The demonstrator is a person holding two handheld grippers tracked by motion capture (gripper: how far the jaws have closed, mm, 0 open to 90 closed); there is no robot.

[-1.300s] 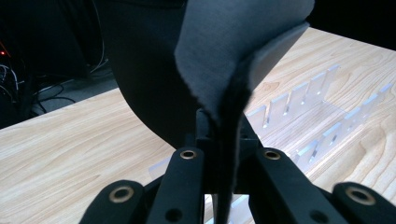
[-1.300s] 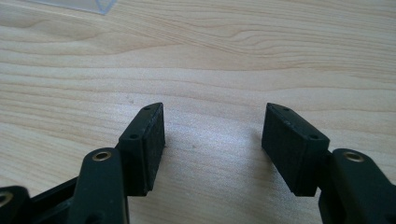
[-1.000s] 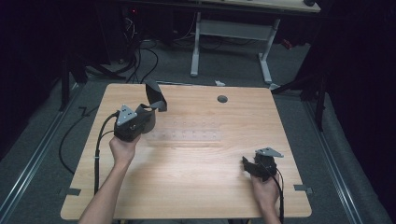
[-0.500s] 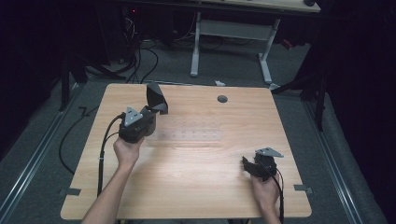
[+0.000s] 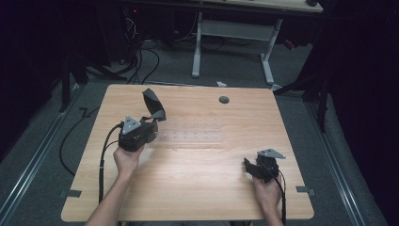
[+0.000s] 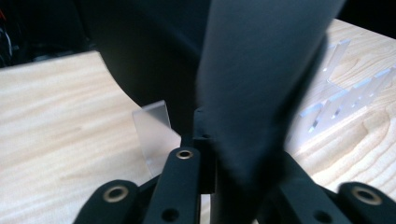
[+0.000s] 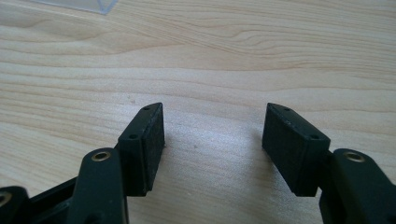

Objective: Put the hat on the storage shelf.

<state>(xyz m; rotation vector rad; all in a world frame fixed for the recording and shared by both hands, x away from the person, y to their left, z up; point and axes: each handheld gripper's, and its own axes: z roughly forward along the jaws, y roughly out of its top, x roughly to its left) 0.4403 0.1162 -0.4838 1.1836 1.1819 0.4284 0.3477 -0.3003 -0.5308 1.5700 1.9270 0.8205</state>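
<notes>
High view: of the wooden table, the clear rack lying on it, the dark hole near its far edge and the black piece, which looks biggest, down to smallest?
1. Table
2. Rack
3. Black piece
4. Hole

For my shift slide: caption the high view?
Left gripper holds a dark sheet over a clear rack; right gripper rests open.

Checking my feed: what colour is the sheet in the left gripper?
Black sheet, clearest in the high view.
</notes>
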